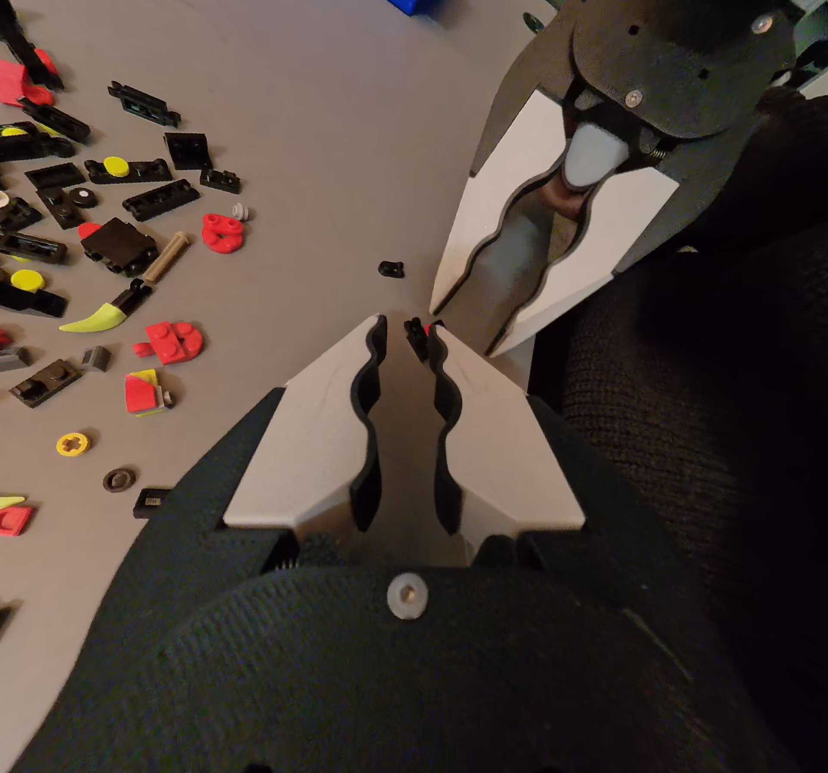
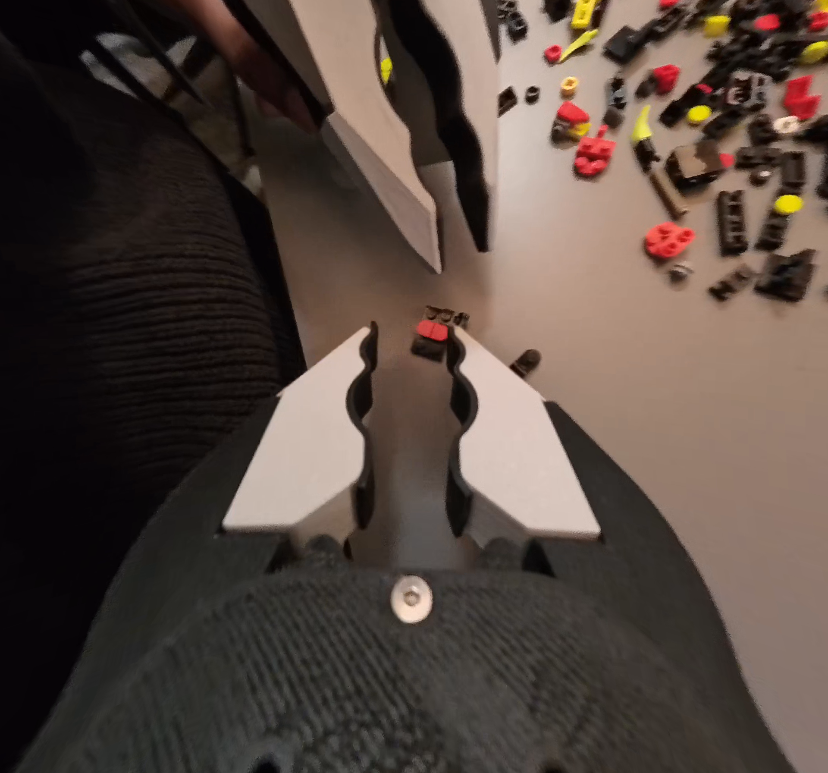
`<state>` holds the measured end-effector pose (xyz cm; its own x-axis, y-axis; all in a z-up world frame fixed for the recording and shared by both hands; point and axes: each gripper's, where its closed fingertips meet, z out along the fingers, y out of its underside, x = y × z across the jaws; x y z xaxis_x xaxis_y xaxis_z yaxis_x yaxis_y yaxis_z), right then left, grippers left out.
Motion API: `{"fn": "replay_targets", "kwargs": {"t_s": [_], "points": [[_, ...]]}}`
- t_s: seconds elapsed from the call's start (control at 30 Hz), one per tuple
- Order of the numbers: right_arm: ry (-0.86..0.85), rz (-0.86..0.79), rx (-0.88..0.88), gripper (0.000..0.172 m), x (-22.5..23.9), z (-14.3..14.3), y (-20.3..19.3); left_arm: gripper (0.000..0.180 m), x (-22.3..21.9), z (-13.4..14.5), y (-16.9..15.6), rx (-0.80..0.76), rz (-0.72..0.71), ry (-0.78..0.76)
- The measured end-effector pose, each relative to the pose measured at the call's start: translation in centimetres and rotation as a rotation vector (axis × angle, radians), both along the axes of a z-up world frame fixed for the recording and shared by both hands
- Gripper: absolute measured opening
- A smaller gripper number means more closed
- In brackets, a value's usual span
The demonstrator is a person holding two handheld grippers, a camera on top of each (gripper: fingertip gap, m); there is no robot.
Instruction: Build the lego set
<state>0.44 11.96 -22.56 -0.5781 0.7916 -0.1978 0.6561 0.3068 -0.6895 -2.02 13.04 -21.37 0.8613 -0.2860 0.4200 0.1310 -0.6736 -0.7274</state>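
Both my grippers hang parted, gripping nothing, near the grey table's (image 1: 313, 79) edge. A small black-and-red brick assembly (image 2: 431, 335) lies between the right gripper's (image 2: 412, 339) fingertips (beside one pad), just off the left gripper (image 1: 407, 330).

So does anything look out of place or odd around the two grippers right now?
One thing: a small black and red brick assembly lies alone on the grey table between the open grippers, away from the loose brick pile. It lies beside the right gripper's right fingertip; the other is clear of it.

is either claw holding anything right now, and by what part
Neither. Both the left claw and right claw are open; a small black-and-red brick piece lies on the table between their tips, ungripped.
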Motion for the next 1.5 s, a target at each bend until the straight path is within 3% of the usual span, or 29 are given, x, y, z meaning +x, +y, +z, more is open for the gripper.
{"fn": "replay_targets", "kwargs": {"t_s": [0.2, 0.33, 0.63, 0.77, 0.9, 1.23, 1.5], "points": [[0.082, 0.002, 0.293, 0.037, -1.1, -1.3, 2.0, 0.017, 0.3, -0.2, 0.0, -0.007, -0.008, 0.003], [0.188, -0.108, 0.469, 0.017, -2.8, -0.2, 4.6, 0.017, 0.3, -0.2, 0.0, -0.010, -0.010, 0.002], [0.094, -0.071, 0.248, 0.016, -1.5, -0.8, 2.7, 0.019, 0.3, -0.7, -0.1, -0.029, -0.011, 0.035], [0.078, -0.164, 0.211, 0.013, -1.8, -0.3, 4.1, 0.020, -0.3, -1.2, 0.4, -0.015, 0.011, 0.118], [-0.022, -0.242, 0.065, 0.013, -1.3, -0.6, 4.4, 0.018, -0.7, -1.9, 0.8, -0.013, 0.003, 0.205], [-0.045, -0.283, 0.111, 0.007, -1.7, -1.5, 5.2, 0.022, 1.0, -2.3, 0.0, -0.098, -0.025, 0.064], [-0.034, -0.272, 0.108, 0.006, -1.8, -1.3, 5.2, 0.022, 1.2, -2.1, -0.2, -0.094, -0.035, 0.055]]}}
